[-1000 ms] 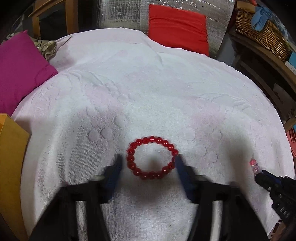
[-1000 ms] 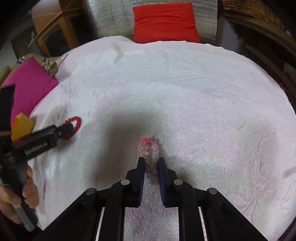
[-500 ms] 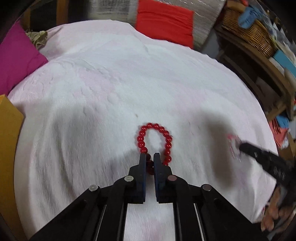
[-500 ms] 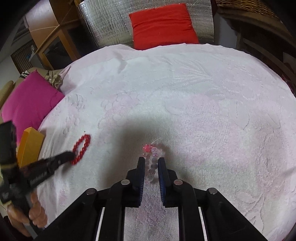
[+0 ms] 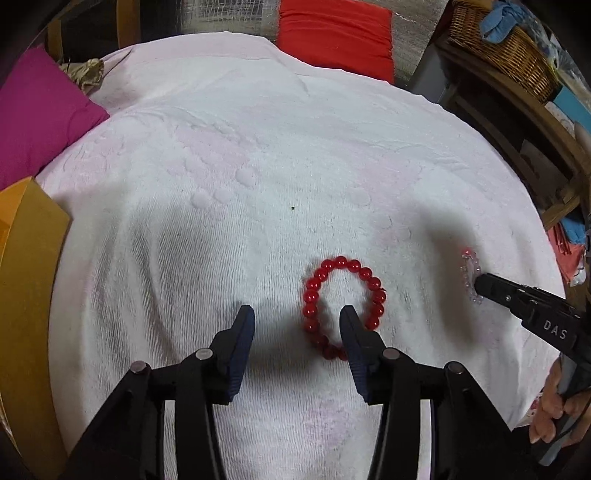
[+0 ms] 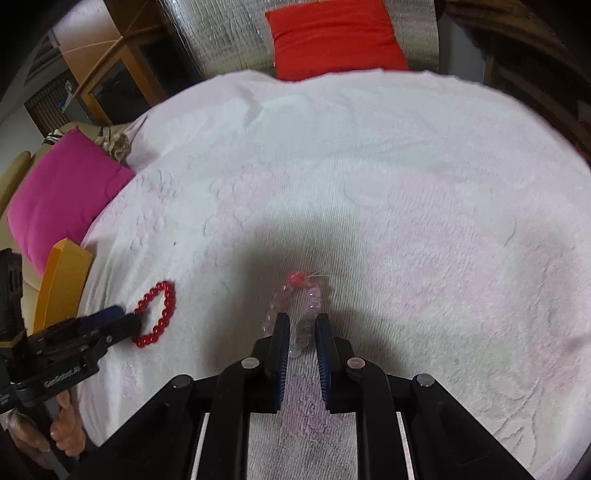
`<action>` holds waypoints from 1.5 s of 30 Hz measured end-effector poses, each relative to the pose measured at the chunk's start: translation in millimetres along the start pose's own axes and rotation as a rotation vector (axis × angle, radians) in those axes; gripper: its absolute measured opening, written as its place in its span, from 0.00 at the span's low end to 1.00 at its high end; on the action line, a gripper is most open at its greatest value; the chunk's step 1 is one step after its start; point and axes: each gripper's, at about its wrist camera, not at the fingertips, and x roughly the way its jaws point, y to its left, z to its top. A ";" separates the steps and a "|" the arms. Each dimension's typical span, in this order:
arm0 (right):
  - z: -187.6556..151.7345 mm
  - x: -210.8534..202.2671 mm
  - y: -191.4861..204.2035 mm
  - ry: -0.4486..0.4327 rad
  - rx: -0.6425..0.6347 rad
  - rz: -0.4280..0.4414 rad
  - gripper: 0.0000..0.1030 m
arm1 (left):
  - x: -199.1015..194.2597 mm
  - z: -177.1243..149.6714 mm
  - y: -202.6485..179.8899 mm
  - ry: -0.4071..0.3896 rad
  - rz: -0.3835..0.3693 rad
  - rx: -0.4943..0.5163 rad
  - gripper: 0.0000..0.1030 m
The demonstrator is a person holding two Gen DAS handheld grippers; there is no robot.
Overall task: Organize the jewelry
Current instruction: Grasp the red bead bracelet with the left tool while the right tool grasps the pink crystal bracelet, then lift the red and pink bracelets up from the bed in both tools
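A red bead bracelet (image 5: 340, 263) lies as an oval ring on the white towel-covered surface (image 5: 258, 147). My left gripper (image 5: 295, 310) hangs just over it with its jaws opening. Its right finger sits over the ring's near part; only the ring's left side lies between the pads, unpressed. To the right, my right gripper (image 5: 480, 284) rests on a clear and pink bead bracelet (image 5: 467, 269). The right wrist view shows that gripper (image 6: 301, 317) shut on one strand of the clear bracelet (image 6: 314, 297), while the red bracelet (image 6: 168, 295) and left gripper (image 6: 125, 317) sit at the left.
A magenta cushion (image 5: 37, 110) and a yellow-orange box edge (image 5: 26, 277) border the left side. A red cushion (image 5: 332, 33) lies at the back. A wicker basket (image 5: 498, 40) on wooden shelving stands at the right. A person's hand (image 5: 554, 413) holds the right gripper.
My left gripper closed on the red bracelet's near beads, then opened again. The ring was squeezed from round to oval and now lies right of centre. The right gripper kept its grip.
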 end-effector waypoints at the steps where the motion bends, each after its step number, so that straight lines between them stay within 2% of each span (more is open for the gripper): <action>1: 0.2 -0.1 -1.8 0.005 0.007 0.006 0.17 | 2.7 2.2 -2.1 -0.001 0.008 0.009 0.47; 4: 0.9 -2.8 -8.0 0.009 0.035 0.028 0.21 | 6.3 5.4 -4.1 -0.012 0.028 0.021 0.47; 6: 2.2 -6.3 -14.0 -0.005 0.070 0.034 0.27 | 9.8 9.6 -4.5 -0.021 0.034 0.019 0.41; 7: 3.0 -8.6 -18.3 -0.019 0.092 0.039 0.28 | 11.5 10.8 -5.2 -0.022 0.039 0.023 0.33; 11: 5.3 -8.5 -17.9 -0.042 0.110 0.031 0.28 | 14.4 12.5 -6.2 -0.031 0.029 0.038 0.19; 15: 1.7 4.4 4.0 -0.031 0.002 -0.079 0.27 | 13.2 10.0 -11.0 -0.034 0.027 0.053 0.11; 18: -2.6 6.0 20.4 -0.056 -0.103 -0.169 0.18 | 10.5 9.1 -12.0 -0.041 0.018 0.049 0.09; 19: -3.5 5.2 23.1 -0.066 -0.120 -0.187 0.13 | 8.8 8.9 -11.8 -0.046 0.012 0.046 0.09; 20: -3.7 2.8 22.5 -0.077 -0.115 -0.185 0.12 | 7.0 8.4 -11.1 -0.053 0.006 0.044 0.09; 28: 4.1 -24.8 4.2 -0.182 -0.026 -0.130 0.12 | -27.8 7.5 -5.9 -0.157 -0.060 0.038 0.09; 39: 8.6 -26.1 -21.3 -0.147 0.102 0.015 0.12 | -48.2 3.2 -14.1 -0.207 -0.137 0.080 0.09; 45: 9.6 -11.7 -34.1 -0.044 0.204 0.093 0.17 | -37.3 3.0 -14.9 -0.160 -0.131 0.079 0.09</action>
